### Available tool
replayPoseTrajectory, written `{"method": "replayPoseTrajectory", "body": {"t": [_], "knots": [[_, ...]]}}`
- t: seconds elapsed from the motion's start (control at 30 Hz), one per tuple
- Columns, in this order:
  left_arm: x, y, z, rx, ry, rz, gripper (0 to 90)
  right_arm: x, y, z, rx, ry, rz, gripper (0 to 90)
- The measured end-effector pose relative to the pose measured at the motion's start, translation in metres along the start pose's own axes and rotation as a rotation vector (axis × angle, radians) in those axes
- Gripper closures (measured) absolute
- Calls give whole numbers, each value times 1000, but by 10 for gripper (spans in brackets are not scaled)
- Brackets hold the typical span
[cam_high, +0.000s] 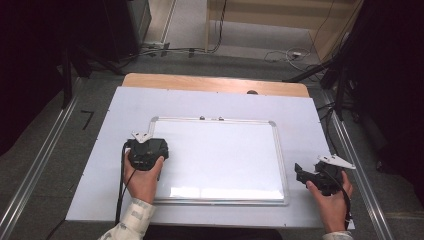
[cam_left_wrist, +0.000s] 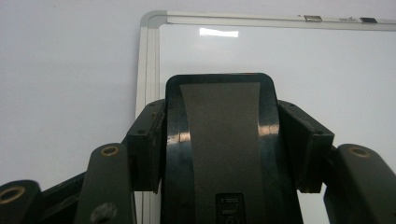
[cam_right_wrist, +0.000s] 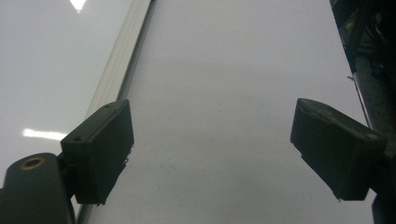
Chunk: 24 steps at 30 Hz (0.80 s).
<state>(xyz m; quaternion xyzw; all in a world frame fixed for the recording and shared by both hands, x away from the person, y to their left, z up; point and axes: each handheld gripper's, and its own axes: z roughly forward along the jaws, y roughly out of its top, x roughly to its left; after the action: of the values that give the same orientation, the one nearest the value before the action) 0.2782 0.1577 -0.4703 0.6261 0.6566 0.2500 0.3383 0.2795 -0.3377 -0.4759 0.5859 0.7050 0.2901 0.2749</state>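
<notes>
At about 8 o'clock on the whiteboard (cam_high: 220, 155), over its left edge, the left gripper (cam_high: 146, 150) sits in the person's left hand (cam_high: 142, 182). Left gripper view: its fingers (cam_left_wrist: 145, 149) are clamped on a black eraser (cam_left_wrist: 219, 140) with a grey strip down its middle; the pads press on both its sides, so the gap between them is just the eraser's width. The eraser stands over the board's top-left corner area, with the silver frame (cam_left_wrist: 148, 65) just left of it.

Whiteboard lies flat, centred on the white table (cam_high: 125, 110); surface looks unmarked, with ceiling-light glare along the near edge.

Right gripper (cam_high: 306, 176) at about 4 o'clock, just off the board's right edge, held in the right hand (cam_high: 330, 200). Right gripper view: fingers (cam_right_wrist: 100, 149) spread wide, nothing between them, bare table beneath, board frame running past the left finger.

Two small clips (cam_high: 211, 118) sit on the board's far edge at 12 o'clock.
</notes>
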Motion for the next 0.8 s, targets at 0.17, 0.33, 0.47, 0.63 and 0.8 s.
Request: {"method": "replayPoseTrajectory", "body": {"t": [0.17,0.33,0.47,0.63,0.8], "knots": [[-3,-11,-4,6,1,-3,405,0,0,-1,1,-4,5,120],[-9,-22,-2,26,26,16,405,0,0,-1,-2,-5,3,120],[-11,-30,0,47,49,22,404,-1,-1,-1,2,-3,8,120],[-12,-35,0,47,87,24,403,-1,-1,-1,1,-1,7,120],[-12,-36,0,43,85,23,400,-1,-1,0,3,-2,4,120]]}}
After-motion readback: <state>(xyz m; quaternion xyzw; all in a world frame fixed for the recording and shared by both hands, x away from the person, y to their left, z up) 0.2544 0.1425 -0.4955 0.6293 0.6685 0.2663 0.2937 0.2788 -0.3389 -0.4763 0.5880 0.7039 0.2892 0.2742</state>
